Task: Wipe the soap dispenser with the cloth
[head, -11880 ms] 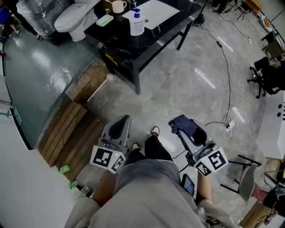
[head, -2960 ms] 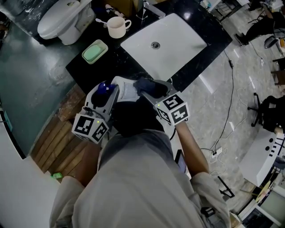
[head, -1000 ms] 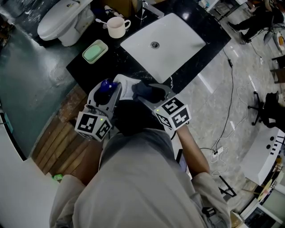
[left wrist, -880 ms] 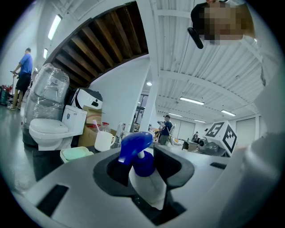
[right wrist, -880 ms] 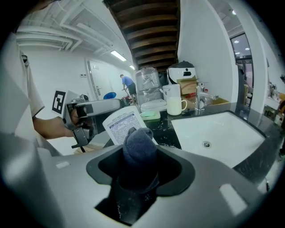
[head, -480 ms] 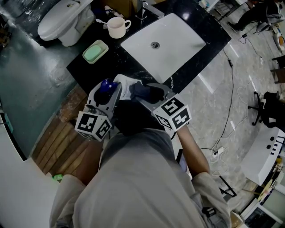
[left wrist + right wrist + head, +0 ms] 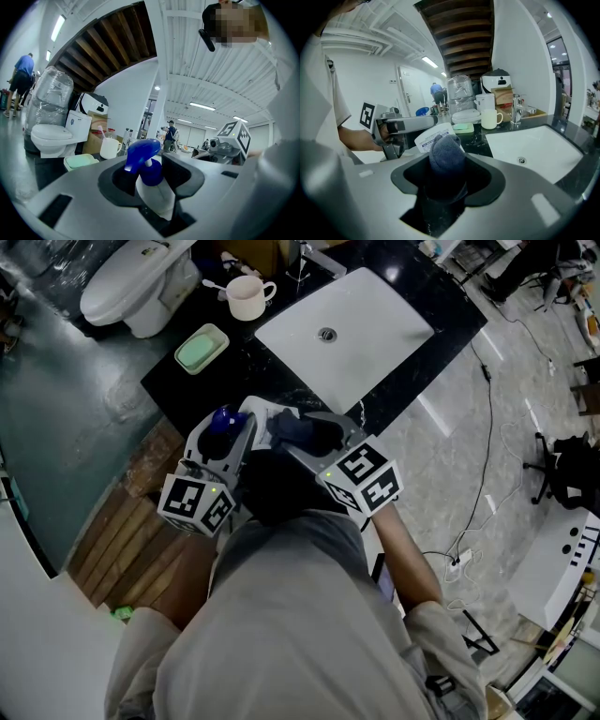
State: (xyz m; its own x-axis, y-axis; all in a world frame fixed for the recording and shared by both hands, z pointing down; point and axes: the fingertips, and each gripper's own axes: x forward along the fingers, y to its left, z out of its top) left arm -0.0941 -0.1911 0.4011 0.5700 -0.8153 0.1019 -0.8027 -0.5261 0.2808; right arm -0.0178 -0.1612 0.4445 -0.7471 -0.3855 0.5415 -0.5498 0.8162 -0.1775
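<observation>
My left gripper (image 7: 227,434) is shut on the soap dispenser, a white bottle (image 7: 264,422) with a blue pump (image 7: 223,419), held above the black counter's near edge. In the left gripper view the pump (image 7: 143,152) and bottle neck (image 7: 158,196) stand between the jaws of the left gripper (image 7: 150,183). My right gripper (image 7: 304,435) is shut on a dark blue cloth (image 7: 296,428), which presses against the bottle's side. The right gripper view shows the cloth (image 7: 446,151) bulging from the right gripper (image 7: 446,181) against the printed label (image 7: 427,137), with the left gripper (image 7: 401,125) just behind.
A white sink basin (image 7: 342,334) is set in the black counter (image 7: 234,367). A green soap dish (image 7: 201,347) and a cream mug (image 7: 247,298) stand farther back, with a toilet (image 7: 131,282) beyond. Wooden planks (image 7: 122,521) lie to the left and cables (image 7: 483,418) to the right.
Long ago I stood away from the counter with the dispenser on it. Over the last second the cloth has slid slightly left across the bottle; the left gripper has held still.
</observation>
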